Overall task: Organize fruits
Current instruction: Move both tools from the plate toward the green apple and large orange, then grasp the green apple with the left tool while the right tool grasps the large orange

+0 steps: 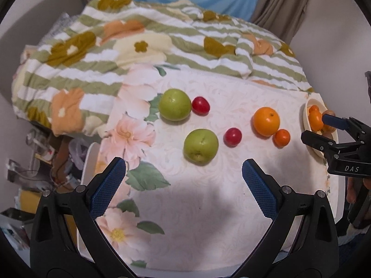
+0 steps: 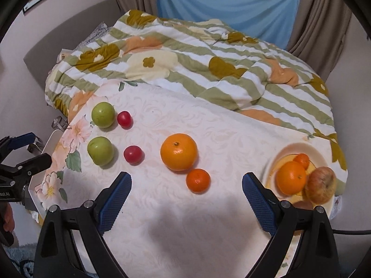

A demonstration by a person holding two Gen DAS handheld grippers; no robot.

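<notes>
On the white cloth lie two green apples (image 1: pixel 200 146) (image 1: pixel 174 107), two red tomatoes (image 1: pixel 232 136) (image 1: pixel 200 105), a big orange (image 1: pixel 266 121) and a small mandarin (image 1: pixel 281 138). My left gripper (image 1: pixel 184 169) is open and empty, just short of the nearer green apple. In the right wrist view the big orange (image 2: pixel 178 151) and the mandarin (image 2: pixel 198 180) lie ahead of my open, empty right gripper (image 2: pixel 186 184). A cream bowl (image 2: pixel 324 159) at the right holds an orange (image 2: pixel 291 177), a small mandarin (image 2: pixel 302 159) and a reddish apple (image 2: pixel 320 187).
A striped floral quilt (image 2: pixel 208 69) is bunched along the far side of the cloth. Clutter fills the floor left of the table (image 1: pixel 34 162). The table's edge (image 1: pixel 87 162) runs close on the left. Curtains (image 2: pixel 231 4) hang behind.
</notes>
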